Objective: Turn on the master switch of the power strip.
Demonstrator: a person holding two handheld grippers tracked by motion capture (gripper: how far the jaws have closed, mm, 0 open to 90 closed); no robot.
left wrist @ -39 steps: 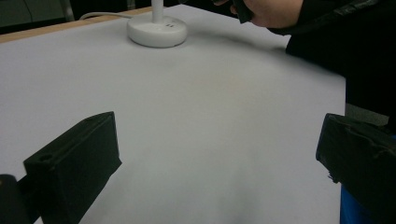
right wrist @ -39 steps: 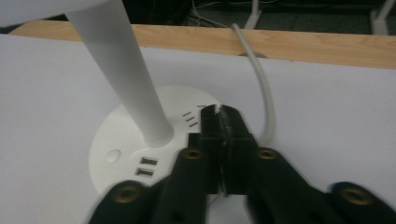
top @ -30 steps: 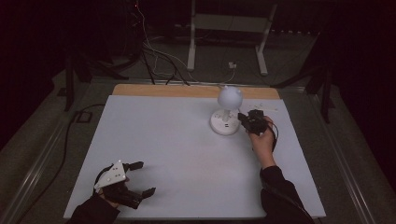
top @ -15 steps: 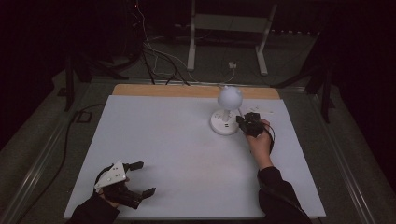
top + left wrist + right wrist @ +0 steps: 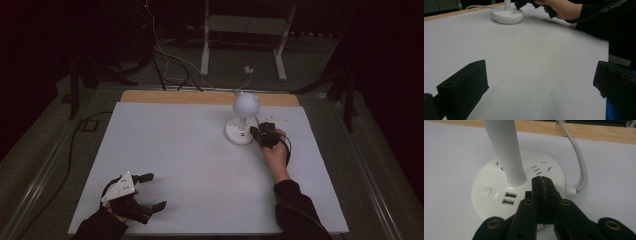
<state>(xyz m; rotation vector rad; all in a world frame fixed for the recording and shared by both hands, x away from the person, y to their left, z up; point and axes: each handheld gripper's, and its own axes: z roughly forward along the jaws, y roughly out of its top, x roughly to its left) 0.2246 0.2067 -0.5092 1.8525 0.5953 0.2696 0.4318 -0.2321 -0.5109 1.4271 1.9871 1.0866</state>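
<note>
High view has our right claw (image 5: 261, 134) pinched together with nothing in it, its tips on the round base of the lamp (image 5: 241, 131), near the bench's (image 5: 190, 165) far right. Left claw (image 5: 141, 192) sits spread wide and empty at the near left corner. We'd guess the lamp is light, hard plastic and slick, top-heavy with that ball head, so grab the stem low down, or just press on the base. Its cord (image 5: 580, 160) trails off the back and might tug. Bench top is smooth white; the room's dark, with cables and what looks like a stand behind.
</note>
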